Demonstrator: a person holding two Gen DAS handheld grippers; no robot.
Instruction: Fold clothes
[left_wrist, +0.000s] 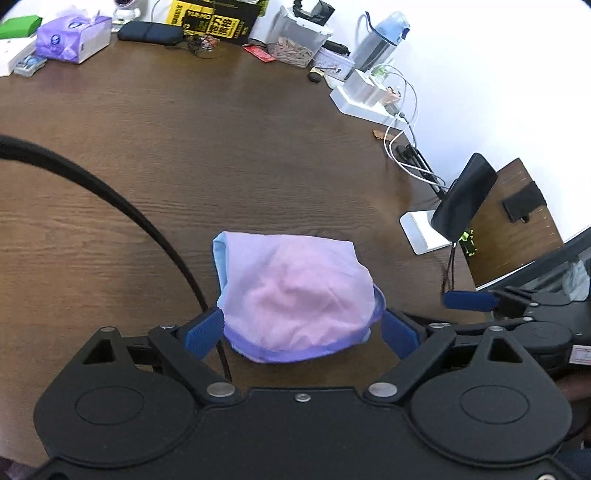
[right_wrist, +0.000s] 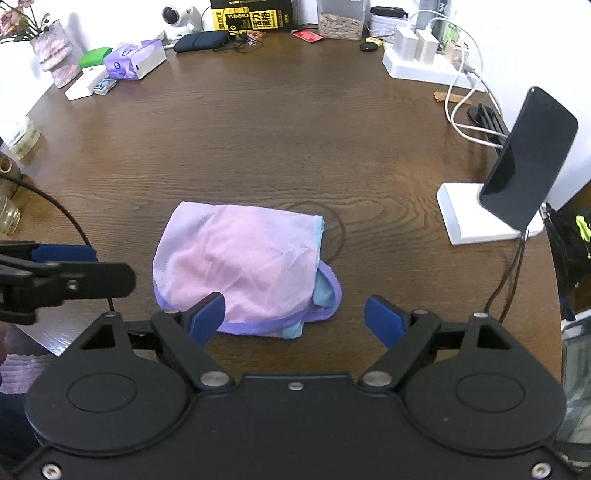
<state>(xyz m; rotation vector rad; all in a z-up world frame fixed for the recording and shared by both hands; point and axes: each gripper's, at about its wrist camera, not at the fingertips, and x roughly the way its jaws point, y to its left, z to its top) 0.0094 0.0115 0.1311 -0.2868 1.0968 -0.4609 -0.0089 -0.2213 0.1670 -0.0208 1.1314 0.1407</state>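
Both tongs (left_wrist: 303, 328) (right_wrist: 295, 317) spread wide above folded garment (left_wrist: 295, 295)

**Garment: folded, flat on table**

One garment (left_wrist: 295, 295) of thin fabric: pink at the centre, paling to lilac at the edges, with purple binding along the curved near hem and a light blue layer showing at one side. It is folded into a compact, rounded bundle, slightly puffed and wrinkled on top. In the right wrist view the garment (right_wrist: 240, 266) lies on the table left of centre, its blue and purple layers peeking out at the right edge.
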